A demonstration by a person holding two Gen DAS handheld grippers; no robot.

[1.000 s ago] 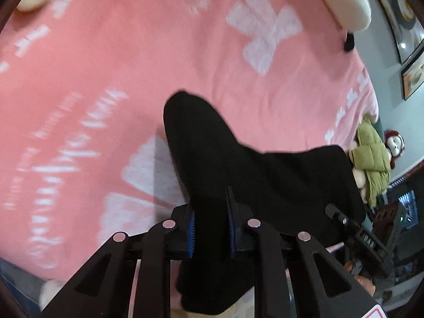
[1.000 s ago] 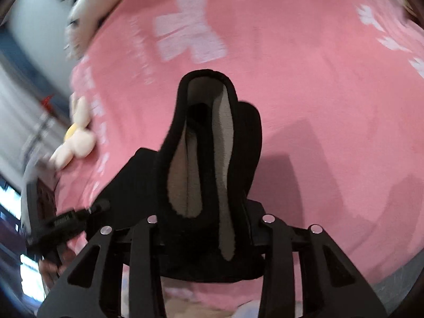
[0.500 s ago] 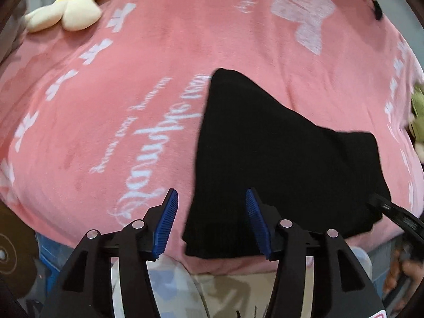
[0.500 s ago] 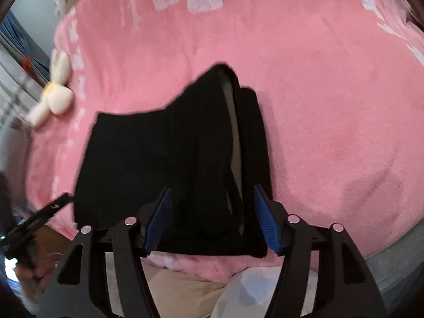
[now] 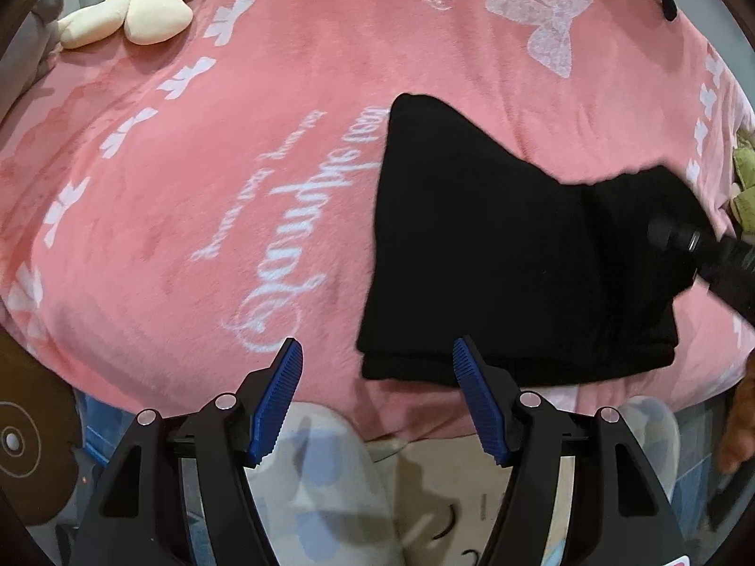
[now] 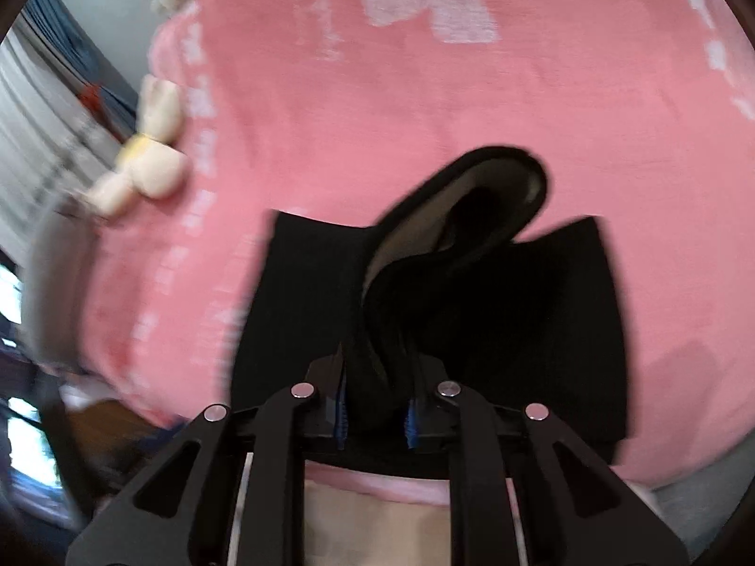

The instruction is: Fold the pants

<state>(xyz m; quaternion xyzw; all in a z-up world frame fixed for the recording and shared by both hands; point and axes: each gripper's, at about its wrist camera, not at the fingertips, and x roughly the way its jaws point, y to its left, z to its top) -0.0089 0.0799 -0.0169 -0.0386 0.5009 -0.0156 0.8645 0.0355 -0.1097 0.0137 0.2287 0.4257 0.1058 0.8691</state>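
The black pants (image 5: pixel 495 254) lie folded on the pink blanket (image 5: pixel 236 165). The left gripper (image 5: pixel 375 394) hangs released near their edge; the right gripper (image 6: pixel 376 408) pinches a raised fold.

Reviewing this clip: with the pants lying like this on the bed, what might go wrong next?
1. Only the right gripper is shut on a bunched piece of the pants; the left gripper is open and off the fabric, so pulling may drag the folded stack askew.
2. The pants lie at the near edge of the pink blanket, so a tug toward the person may slide them off.
3. The lifted flap shows its pale inside and may land creased.
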